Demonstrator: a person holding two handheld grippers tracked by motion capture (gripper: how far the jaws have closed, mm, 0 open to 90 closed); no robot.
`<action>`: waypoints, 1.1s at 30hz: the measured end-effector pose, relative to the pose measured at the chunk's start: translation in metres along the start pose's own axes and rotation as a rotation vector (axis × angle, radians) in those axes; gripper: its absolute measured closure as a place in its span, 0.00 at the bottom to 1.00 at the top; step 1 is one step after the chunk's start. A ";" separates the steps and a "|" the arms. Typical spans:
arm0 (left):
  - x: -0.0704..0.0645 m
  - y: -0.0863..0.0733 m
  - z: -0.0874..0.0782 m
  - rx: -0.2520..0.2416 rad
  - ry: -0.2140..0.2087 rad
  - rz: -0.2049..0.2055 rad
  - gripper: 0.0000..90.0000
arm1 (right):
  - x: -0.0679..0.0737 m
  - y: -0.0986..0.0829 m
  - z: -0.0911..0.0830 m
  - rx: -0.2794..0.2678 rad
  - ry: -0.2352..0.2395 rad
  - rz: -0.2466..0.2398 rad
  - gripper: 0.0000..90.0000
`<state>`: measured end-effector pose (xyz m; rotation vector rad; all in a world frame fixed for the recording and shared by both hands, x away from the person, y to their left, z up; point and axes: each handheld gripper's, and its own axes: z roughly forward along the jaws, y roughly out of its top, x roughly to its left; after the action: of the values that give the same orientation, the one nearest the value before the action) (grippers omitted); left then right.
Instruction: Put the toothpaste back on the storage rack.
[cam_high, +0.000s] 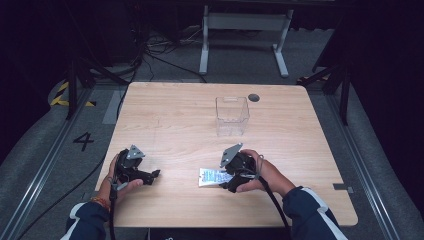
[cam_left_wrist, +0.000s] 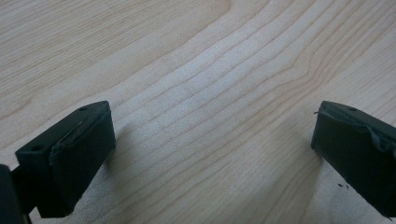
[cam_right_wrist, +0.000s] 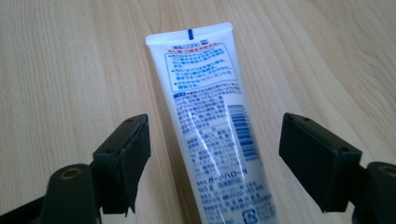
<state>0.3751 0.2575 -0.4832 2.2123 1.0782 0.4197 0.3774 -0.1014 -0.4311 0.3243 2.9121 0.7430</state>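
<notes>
Lying flat on the tabletop (cam_right_wrist: 56, 56), a white tube (cam_right_wrist: 210, 126) with blue print is straddled by the released right tongs (cam_right_wrist: 215, 163); cap end possibly hidden. Left tongs (cam_left_wrist: 210, 154) are spread, empty.

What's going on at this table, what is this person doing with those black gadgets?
A person sits at a light wooden table with a two-jaw gripper in each hand. The right gripper is open with a white printed tube lying flat between its jaws, not yet clamped. The left gripper is open over bare wood. A clear plastic box stands farther back.
</notes>
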 end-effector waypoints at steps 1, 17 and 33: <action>0.000 0.000 0.000 0.000 0.000 0.000 0.00 | 0.000 0.002 0.003 0.011 0.008 -0.007 0.29; 0.000 0.000 0.000 0.003 -0.002 0.005 0.00 | -0.005 0.017 0.030 0.139 0.043 -0.041 0.43; 0.000 -0.001 -0.001 0.005 -0.004 -0.005 0.00 | -0.007 0.014 0.018 0.135 0.033 -0.049 0.75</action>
<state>0.3739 0.2580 -0.4830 2.2127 1.0838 0.4106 0.3901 -0.0829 -0.4396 0.2549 2.9961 0.5505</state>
